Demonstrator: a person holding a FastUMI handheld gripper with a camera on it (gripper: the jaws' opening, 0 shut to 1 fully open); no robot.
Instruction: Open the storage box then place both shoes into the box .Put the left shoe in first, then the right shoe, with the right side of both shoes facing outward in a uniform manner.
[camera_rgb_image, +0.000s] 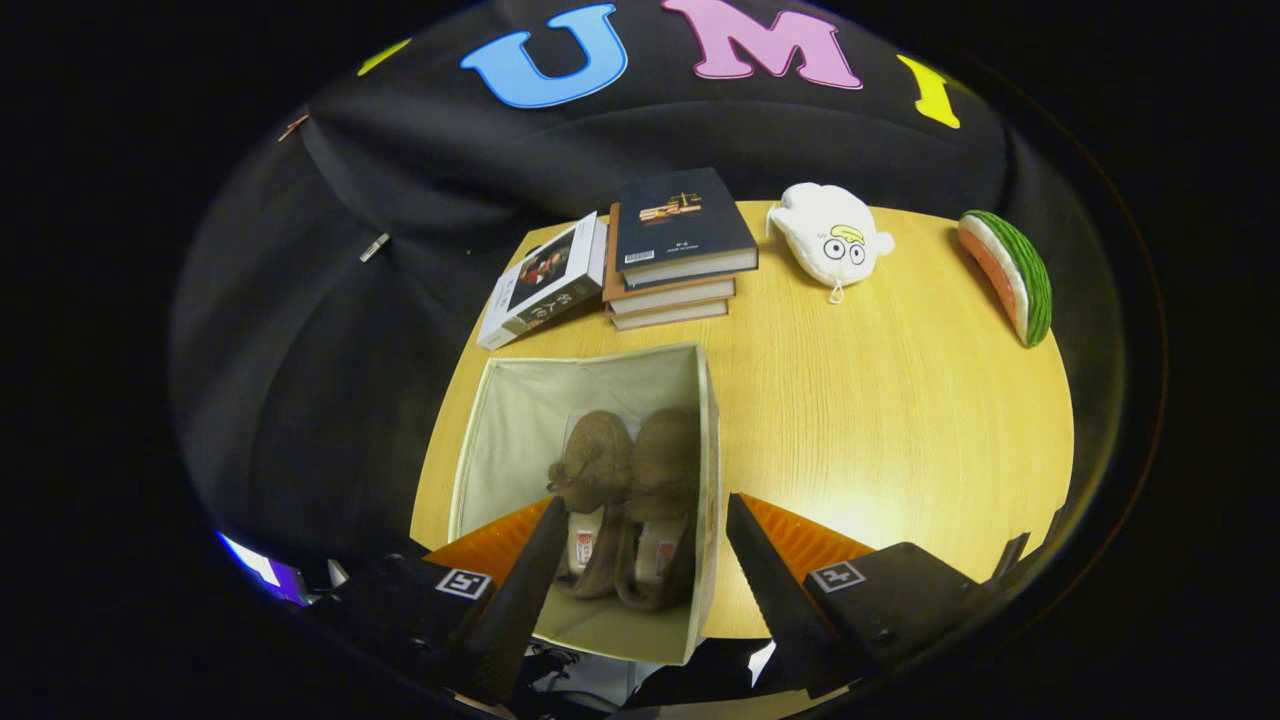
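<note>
Brown fuzzy shoes (625, 490) side by side inside open storage box (700, 420), toes away | gripper (640, 560) above box, fingers spread, holding nothing | looks done | books (680, 250), plush toy (830, 235) well beyond on table (880, 400)

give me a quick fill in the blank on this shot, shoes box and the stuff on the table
1. Both brown shoes lie side by side inside the open ____.
2. The claw hangs above the box with its fingers ____, gripping nothing.
3. Beyond the box, three ____ sit stacked on the table.
4. The white plush toy lies between that stack and the ____ slice.

Missing words: box; open; books; watermelon
</note>
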